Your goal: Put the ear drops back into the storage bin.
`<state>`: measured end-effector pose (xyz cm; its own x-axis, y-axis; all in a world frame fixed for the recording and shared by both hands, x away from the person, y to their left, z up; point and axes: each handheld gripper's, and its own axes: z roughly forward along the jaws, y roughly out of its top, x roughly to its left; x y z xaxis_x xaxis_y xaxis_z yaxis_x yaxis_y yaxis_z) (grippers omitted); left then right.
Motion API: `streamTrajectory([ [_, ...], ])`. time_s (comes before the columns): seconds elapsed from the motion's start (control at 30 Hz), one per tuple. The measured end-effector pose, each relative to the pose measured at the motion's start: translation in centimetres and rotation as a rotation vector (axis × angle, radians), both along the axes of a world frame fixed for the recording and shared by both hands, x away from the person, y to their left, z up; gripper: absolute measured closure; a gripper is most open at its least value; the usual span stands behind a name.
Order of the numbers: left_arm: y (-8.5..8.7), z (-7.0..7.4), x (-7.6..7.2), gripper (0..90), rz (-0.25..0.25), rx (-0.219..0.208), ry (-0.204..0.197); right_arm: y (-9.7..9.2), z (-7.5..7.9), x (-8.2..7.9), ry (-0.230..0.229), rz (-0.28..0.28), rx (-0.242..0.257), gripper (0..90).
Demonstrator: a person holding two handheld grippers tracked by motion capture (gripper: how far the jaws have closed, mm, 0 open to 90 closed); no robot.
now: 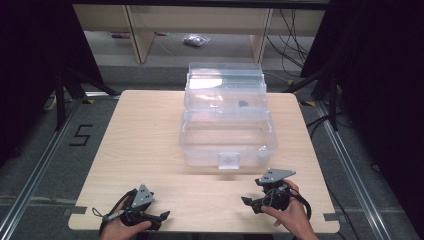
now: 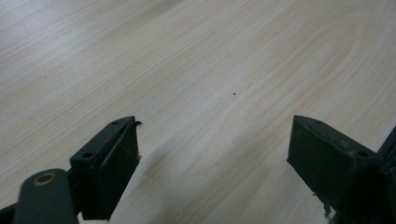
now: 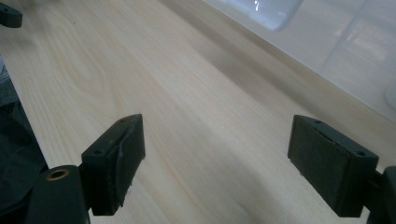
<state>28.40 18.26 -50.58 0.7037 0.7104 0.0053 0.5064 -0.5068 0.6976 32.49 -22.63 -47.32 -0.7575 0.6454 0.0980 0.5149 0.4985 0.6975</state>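
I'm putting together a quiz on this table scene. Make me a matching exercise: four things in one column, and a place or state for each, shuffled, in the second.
Things:
1. clear plastic box
2. left tongs
3. right tongs
4. small dark object

Places or states:
A. open, at the table's near left edge
B. inside the box, in its far part
C. lid open, at the middle of the table
D. open, just in front of the box's right corner

Pairs: 1-C, 2-A, 3-D, 4-B
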Motion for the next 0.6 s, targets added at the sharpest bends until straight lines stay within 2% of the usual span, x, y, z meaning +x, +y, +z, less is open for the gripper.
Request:
streamTrajectory([
  [0.03, 0.0, 0.0, 0.0, 15.8, 0.0, 0.0, 0.0, -0.1, -0.1, -0.2, 0.008, -0.018, -0.003, 19.9],
  [0.07, -0.1, 0.0, 0.0, 15.8, 0.001, -0.008, 0.001, -0.3, -0.1, -0.4, 0.016, -0.009, -0.015, 19.9],
  [0.1, 0.1, 0.1, 0.0, 15.8, -0.018, 0.013, 0.007, -0.4, -0.2, -0.4, 0.019, -0.006, -0.017, 19.9],
  [0.13, 0.1, 0.1, 0.0, 15.8, -0.016, 0.009, 0.006, -0.5, -0.3, -0.5, 0.025, -0.002, -0.019, 19.9],
  [0.17, 0.2, 0.2, 0.1, 15.9, -0.029, 0.035, 0.007, -0.7, -0.5, -0.6, 0.03, 0.003, -0.018, 19.9],
  [0.2, 0.2, 0.2, 0.1, 15.9, -0.029, 0.034, 0.006, -0.7, -0.6, -0.9, 0.043, -0.017, -0.015, 19.9],
  [0.23, 0.1, 0.1, 0.0, 15.9, -0.016, 0.008, 0.006, -0.9, -0.8, -0.9, 0.038, -0.005, -0.019, 19.9],
  [0.27, 0.1, 0.1, 0.0, 15.8, -0.016, 0.01, 0.008, -0.9, -1.0, -1.0, 0.039, -0.009, -0.006, 19.9],
  [0.3, 0.1, 0.1, 0.0, 15.8, -0.016, 0.01, 0.006, -1.0, -0.9, -1.1, 0.042, -0.014, -0.027, 19.9],
  [0.4, 0.1, 0.1, 0.0, 15.8, -0.017, 0.01, 0.006, -1.0, -1.3, -1.3, 0.044, -0.025, -0.018, 19.9],
  [0.43, 0.2, 0.2, 0.0, 15.8, -0.025, 0.028, 0.006, -1.1, -1.1, -1.4, 0.072, -0.027, -0.029, 19.9],
  [0.47, 0.2, 0.2, 0.1, 15.9, -0.03, 0.036, 0.006, -1.1, -1.2, -1.3, 0.058, -0.022, -0.029, 19.9],
  [0.5, 0.2, 0.2, 0.0, 15.8, -0.024, 0.024, 0.007, -1.1, -1.2, -1.4, 0.06, -0.022, -0.032, 19.9],
  [0.53, 0.1, 0.1, 0.0, 15.8, -0.016, 0.009, 0.006, -1.2, -1.3, -1.3, 0.042, -0.011, -0.038, 19.9],
  [0.57, 0.0, 0.1, 0.0, 15.8, -0.014, 0.009, 0.005, -1.2, -1.3, -1.2, 0.044, -0.005, -0.04, 19.9],
  [0.6, 0.0, 0.0, 0.0, 15.8, -0.003, -0.002, 0.002, -1.1, -1.2, -1.5, 0.08, -0.04, -0.03, 19.8],
])
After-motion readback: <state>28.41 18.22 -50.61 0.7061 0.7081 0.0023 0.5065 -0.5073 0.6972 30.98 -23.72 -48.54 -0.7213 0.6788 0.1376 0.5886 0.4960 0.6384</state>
